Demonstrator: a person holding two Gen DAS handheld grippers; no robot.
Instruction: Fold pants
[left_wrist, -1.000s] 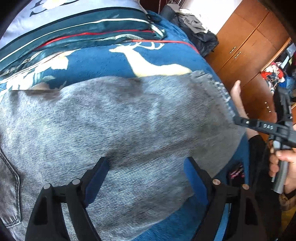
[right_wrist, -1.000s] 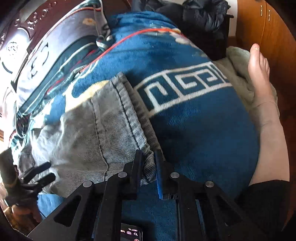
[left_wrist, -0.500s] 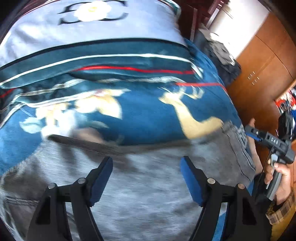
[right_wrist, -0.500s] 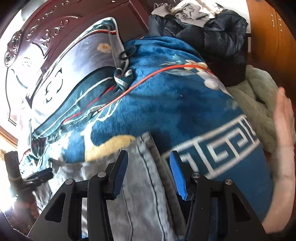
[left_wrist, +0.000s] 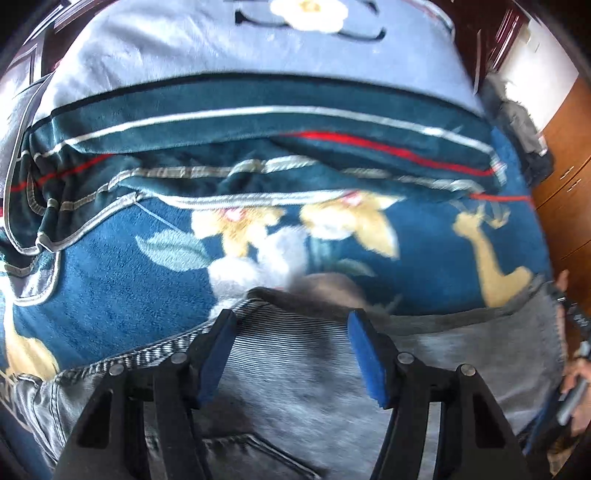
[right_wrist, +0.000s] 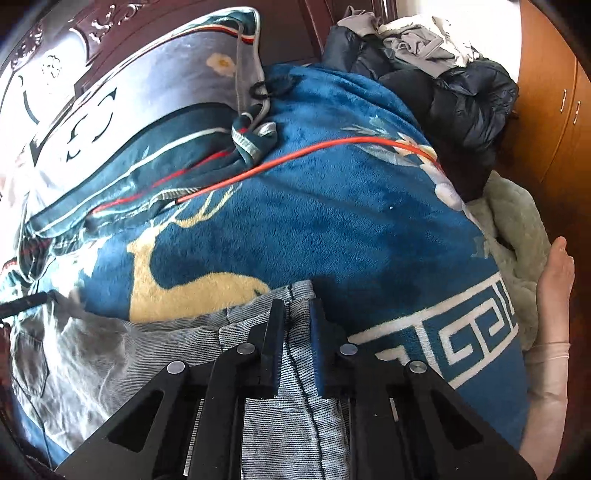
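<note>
Grey denim pants (left_wrist: 303, 387) lie flat across a blue deer-patterned blanket (left_wrist: 110, 273) on a bed. In the left wrist view my left gripper (left_wrist: 290, 350) is open, its blue pads wide apart over the pants' upper edge. A back pocket (left_wrist: 258, 458) shows below it. In the right wrist view the pants (right_wrist: 110, 354) stretch to the left, and my right gripper (right_wrist: 297, 339) is shut on the hem end of the leg (right_wrist: 295, 295), with the seam between its jaws. The right gripper shows at the far right of the left wrist view (left_wrist: 570, 362).
A folded dark teal quilt (left_wrist: 258, 147) and a pale pillow (left_wrist: 258, 48) lie beyond the pants against a carved headboard (right_wrist: 55, 48). Dark jackets (right_wrist: 443, 92) are piled at the bed's far corner. A green blanket (right_wrist: 517, 240), a bare foot (right_wrist: 554, 288) and wooden cabinets (right_wrist: 561, 92) are on the right.
Both grippers moved toward the pants' far edge. The right gripper opened, shifted along the hem, then shut on it again. The left stayed open.
</note>
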